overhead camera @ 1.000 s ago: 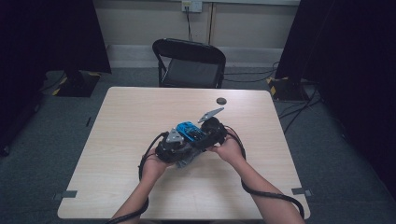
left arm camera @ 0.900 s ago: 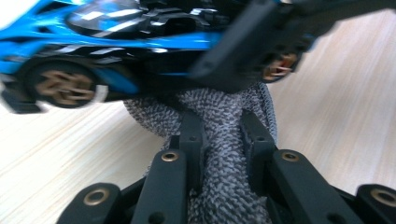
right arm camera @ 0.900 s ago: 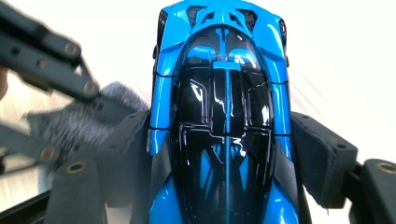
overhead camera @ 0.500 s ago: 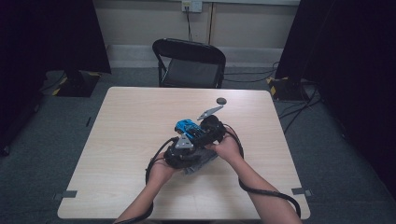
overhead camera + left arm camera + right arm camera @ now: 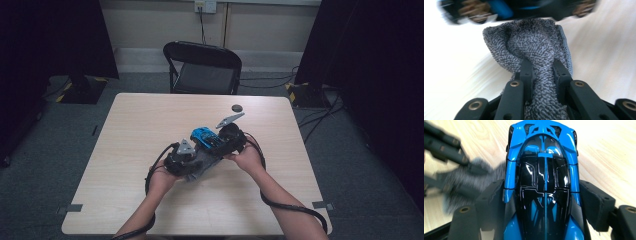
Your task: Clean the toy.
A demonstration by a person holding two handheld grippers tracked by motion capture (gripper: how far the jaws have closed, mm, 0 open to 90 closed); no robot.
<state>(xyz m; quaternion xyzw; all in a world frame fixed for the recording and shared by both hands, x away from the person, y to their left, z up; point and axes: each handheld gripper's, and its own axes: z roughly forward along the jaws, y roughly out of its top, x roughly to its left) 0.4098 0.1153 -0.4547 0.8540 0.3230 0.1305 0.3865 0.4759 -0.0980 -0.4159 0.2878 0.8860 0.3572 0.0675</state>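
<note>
Two grippers are seen mid-frame in the high view, so the blue toy car (image 5: 204, 137) can be wiped. The grey cloth (image 5: 534, 47) is pinched by the left gripper (image 5: 541, 72). The car is squeezed steady at centre by the right gripper (image 5: 544, 200).
</note>
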